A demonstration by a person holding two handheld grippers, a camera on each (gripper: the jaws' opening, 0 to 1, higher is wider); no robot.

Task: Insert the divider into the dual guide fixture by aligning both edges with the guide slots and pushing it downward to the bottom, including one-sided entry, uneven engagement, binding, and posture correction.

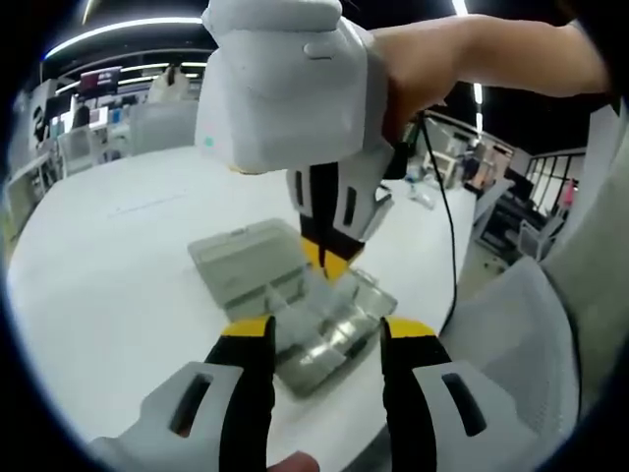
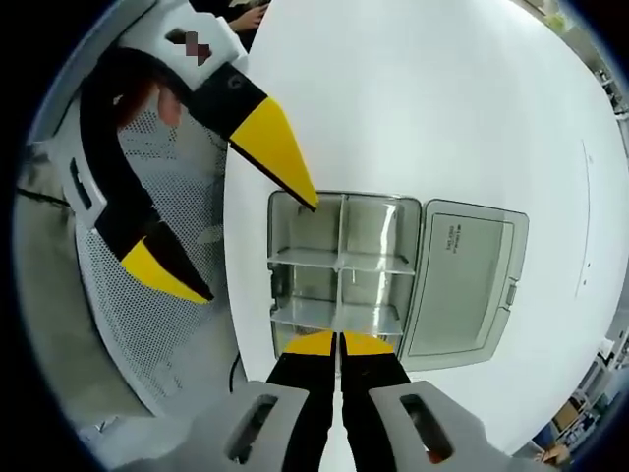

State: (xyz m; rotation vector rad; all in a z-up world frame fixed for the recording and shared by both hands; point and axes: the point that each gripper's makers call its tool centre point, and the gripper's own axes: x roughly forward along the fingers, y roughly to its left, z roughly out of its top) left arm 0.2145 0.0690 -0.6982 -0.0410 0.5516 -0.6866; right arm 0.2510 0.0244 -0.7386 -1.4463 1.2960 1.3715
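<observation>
Right gripper [image 2: 339, 341]: jaws pinched on divider [image 2: 339, 258] | divider upright in box [image 2: 285, 295], long axis running away from claw | left gripper [image 1: 324, 329]: spread, hovering near.

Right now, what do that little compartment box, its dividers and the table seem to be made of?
The box looks like clear, slightly grey plastic: the white table shows through its walls, and its open lid has a glossy sheen. The dividers look like thin, translucent plastic strips with pale edges. The table has a smooth, matte white top, perhaps laminate; the views can't settle which.
</observation>
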